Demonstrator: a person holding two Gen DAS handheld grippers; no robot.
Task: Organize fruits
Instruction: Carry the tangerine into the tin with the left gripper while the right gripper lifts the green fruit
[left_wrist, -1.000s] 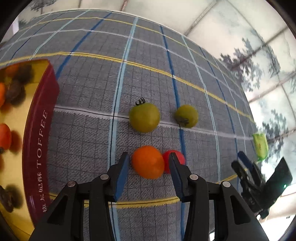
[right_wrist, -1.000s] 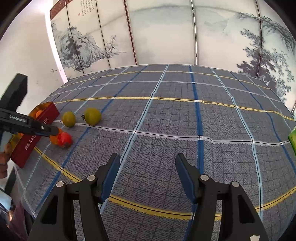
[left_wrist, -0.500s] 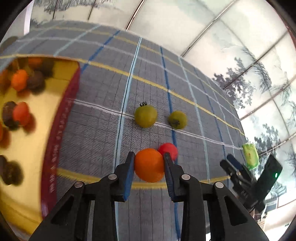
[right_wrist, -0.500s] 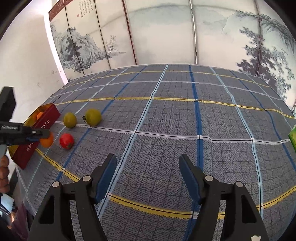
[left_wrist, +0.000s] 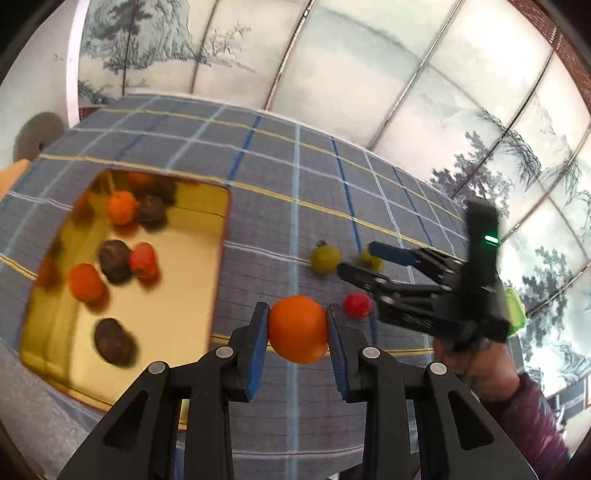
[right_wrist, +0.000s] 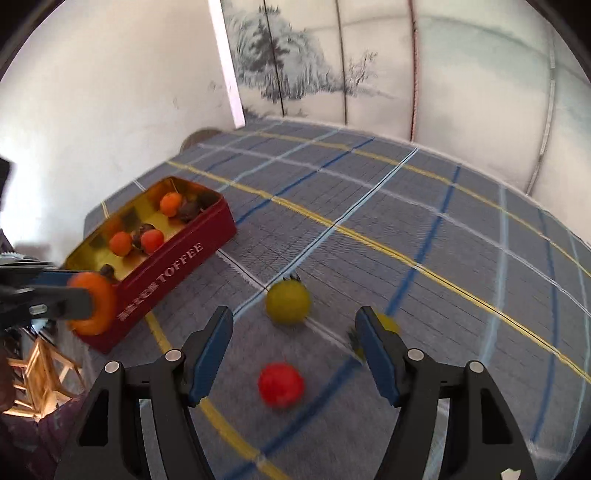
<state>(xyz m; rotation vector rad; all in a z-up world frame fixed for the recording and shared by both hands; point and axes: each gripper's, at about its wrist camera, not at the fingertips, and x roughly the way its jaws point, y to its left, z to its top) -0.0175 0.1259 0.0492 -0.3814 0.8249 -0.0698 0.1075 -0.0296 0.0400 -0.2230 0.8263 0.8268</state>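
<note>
My left gripper (left_wrist: 297, 326) is shut on an orange fruit (left_wrist: 297, 328) and holds it above the cloth, just right of the red toffee tin (left_wrist: 218, 258). The tin (right_wrist: 173, 273) has a gold inside and holds several orange and dark fruits. My right gripper (right_wrist: 295, 354) is open and empty, hovering over a red fruit (right_wrist: 281, 384), with a green fruit (right_wrist: 289, 301) just beyond and a smaller yellow-green one (right_wrist: 388, 324) behind its right finger. The left view shows the right gripper (left_wrist: 358, 262) over the same red fruit (left_wrist: 357, 304) and green fruit (left_wrist: 325, 258).
The table carries a grey plaid cloth (right_wrist: 443, 236) with blue, white and yellow lines. A green packet (left_wrist: 515, 306) lies at the cloth's right edge. Painted screen panels stand behind the table. A wooden chair (right_wrist: 40, 369) stands below the table's left edge.
My left gripper has lifted the orange fruit higher and swung left toward the tin. My right gripper has moved left across the cloth to hover over the red and green fruits.
</note>
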